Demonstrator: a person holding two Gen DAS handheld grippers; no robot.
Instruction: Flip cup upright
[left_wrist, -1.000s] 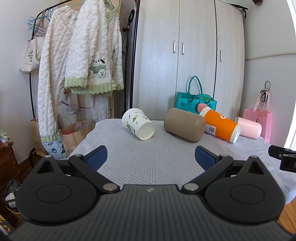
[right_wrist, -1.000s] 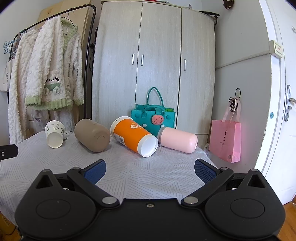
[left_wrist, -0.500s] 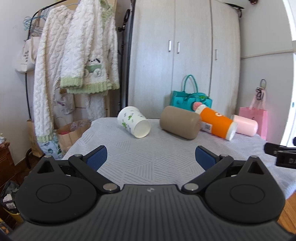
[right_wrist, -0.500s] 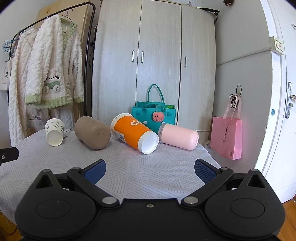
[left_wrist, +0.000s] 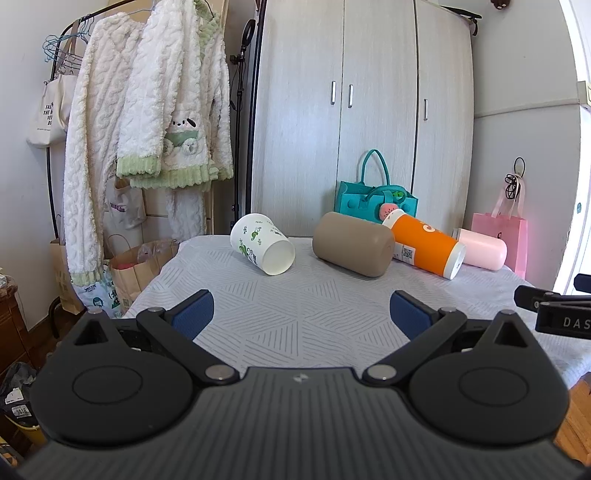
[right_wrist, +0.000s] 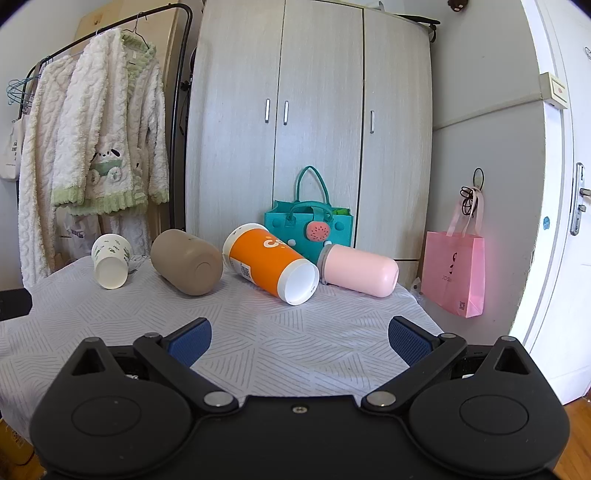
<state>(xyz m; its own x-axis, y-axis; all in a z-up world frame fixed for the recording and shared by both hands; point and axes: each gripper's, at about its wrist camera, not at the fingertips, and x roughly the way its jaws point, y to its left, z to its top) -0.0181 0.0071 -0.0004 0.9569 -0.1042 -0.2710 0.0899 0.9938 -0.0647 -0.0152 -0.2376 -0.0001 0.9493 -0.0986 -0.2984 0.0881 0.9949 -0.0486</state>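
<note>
Left gripper (left_wrist: 300, 314) nearer cups; orange cup (left_wrist: 424, 245) QR label.

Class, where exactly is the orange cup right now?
In the right wrist view, the orange cup lies on its side mid-table, between the tan cup and pink cup.

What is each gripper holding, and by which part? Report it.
Nothing is held. The left gripper and the right gripper both have their jaws wide apart over the tablecloth, short of the four cups lying on their sides.
</note>
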